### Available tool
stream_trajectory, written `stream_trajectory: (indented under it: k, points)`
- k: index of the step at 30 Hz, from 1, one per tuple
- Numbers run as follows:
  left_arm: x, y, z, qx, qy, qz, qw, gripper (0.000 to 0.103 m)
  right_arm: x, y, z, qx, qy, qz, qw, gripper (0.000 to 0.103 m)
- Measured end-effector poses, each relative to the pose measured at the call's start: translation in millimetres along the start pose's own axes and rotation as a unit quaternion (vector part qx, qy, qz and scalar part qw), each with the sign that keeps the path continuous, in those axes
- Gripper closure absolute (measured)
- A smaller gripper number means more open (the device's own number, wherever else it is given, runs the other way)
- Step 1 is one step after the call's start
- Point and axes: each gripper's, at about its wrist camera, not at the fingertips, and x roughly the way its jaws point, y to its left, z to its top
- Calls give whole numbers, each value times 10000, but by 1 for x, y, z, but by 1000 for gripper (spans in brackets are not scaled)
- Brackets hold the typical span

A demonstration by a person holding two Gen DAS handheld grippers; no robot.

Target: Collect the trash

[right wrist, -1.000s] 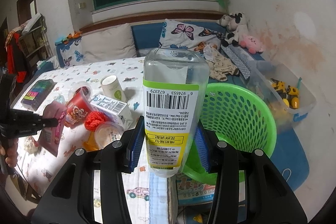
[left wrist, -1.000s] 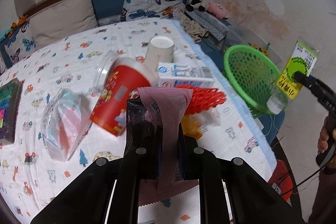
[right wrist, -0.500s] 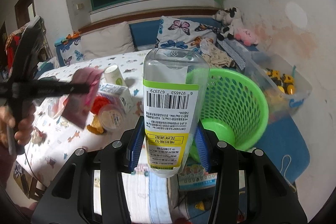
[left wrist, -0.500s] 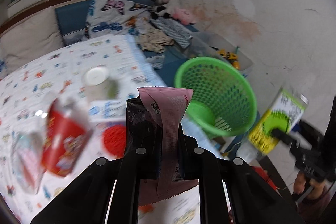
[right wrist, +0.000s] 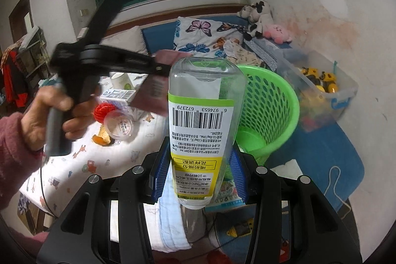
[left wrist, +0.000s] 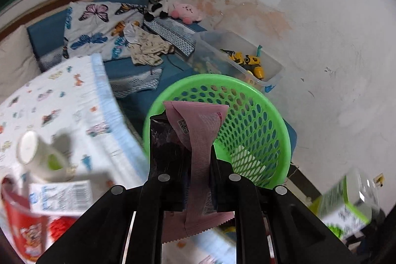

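Note:
My left gripper (left wrist: 189, 165) is shut on a pink and dark snack wrapper (left wrist: 198, 140), held just in front of the near rim of the green mesh basket (left wrist: 252, 115). It also shows blurred in the right wrist view (right wrist: 158, 68), left of the basket (right wrist: 269, 105). My right gripper (right wrist: 198, 165) is shut on a clear plastic bottle (right wrist: 200, 125) with a yellow-green label, held upside down beside the basket. The bottle shows blurred at lower right in the left wrist view (left wrist: 346, 204).
On the printed bed sheet (left wrist: 74, 100) lie a white cup (left wrist: 37, 152), a milk carton (left wrist: 61, 197), a red cup (left wrist: 22, 227), a red net (right wrist: 104, 110) and a clear lid (right wrist: 118, 125). A clear toy bin (left wrist: 247, 58) stands behind the basket by the wall.
My left gripper has swung right with the wrapper, from over the bed trash to the basket's near rim. The right gripper with the bottle has stayed beside the basket.

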Motion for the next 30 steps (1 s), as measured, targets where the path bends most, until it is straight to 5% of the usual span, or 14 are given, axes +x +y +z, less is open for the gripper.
stream_trajectory:
  k: [4,6,15,23,30]
  points:
    - [28,-3,7,-85,213,-57,9997,77,1,-4,-5,46,42,-34,10000,57]
    - [32,-2,6,-146,215,-78,9996,43,1,-5,-6,46,47,-68,10000,57]
    - [9,6,-7,-158,58,68,9998,42,-1,-1,-5,103,-26,-13,9999,57]
    - [-67,31,-37,-399,-376,475,9974,42,-8,12,-1,-83,-406,93,9991,65]
    - [-117,64,-70,-448,-625,734,9943,42,17,4,-29,285,55,193,9994,67]
